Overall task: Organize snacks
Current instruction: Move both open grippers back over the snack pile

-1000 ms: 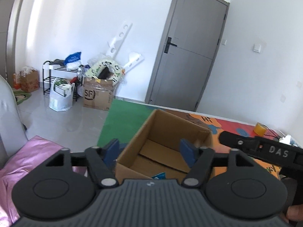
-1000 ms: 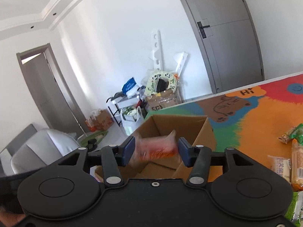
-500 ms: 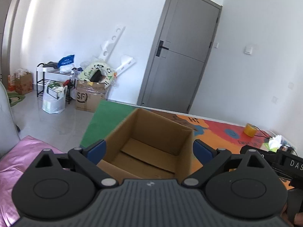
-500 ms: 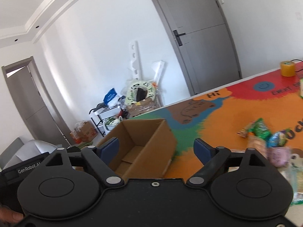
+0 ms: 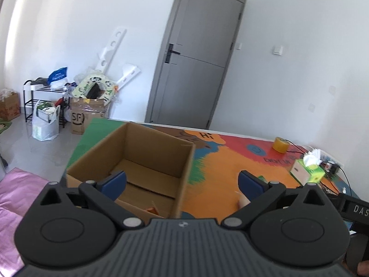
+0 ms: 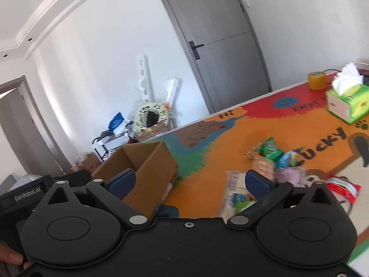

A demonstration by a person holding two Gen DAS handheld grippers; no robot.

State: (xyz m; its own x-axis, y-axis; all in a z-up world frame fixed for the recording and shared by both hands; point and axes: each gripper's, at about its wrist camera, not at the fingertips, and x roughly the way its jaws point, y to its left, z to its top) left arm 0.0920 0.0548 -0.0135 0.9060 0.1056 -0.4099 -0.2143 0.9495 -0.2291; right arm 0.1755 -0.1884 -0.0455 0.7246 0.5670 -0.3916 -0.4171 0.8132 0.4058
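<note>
Snacks: a loose heap of small packets lies on the orange part of the table mat, to the right of the cardboard box and apart from it. Green, blue, purple and pale wrappers are mixed together, blurred. A red and white packet lies at the right edge of the heap.
Snack in box: a small orange bit shows at the near inside wall of the box; what it is I cannot tell.
Cardboard box: the box stands open-topped on the left end of the table, over the green patch of the mat, flaps folded flat on its floor.
Left gripper: the left gripper hangs above the near right corner of the box, its blue pads spread wide and opening further, nothing between them. Its left pad is over the box, its right pad over the orange mat.
Right gripper: the right gripper is spread just as wide, jaws opening, holding nothing. Its left pad sits in front of the box wall, its right pad in front of the snack heap.
Table: the table carries a bright mat in orange, red, green and brown.
Far end of table: a green tissue box and a yellow tape roll stand near each other.
Room: a grey door is behind, with cartons and bags piled by the white wall on the left.
</note>
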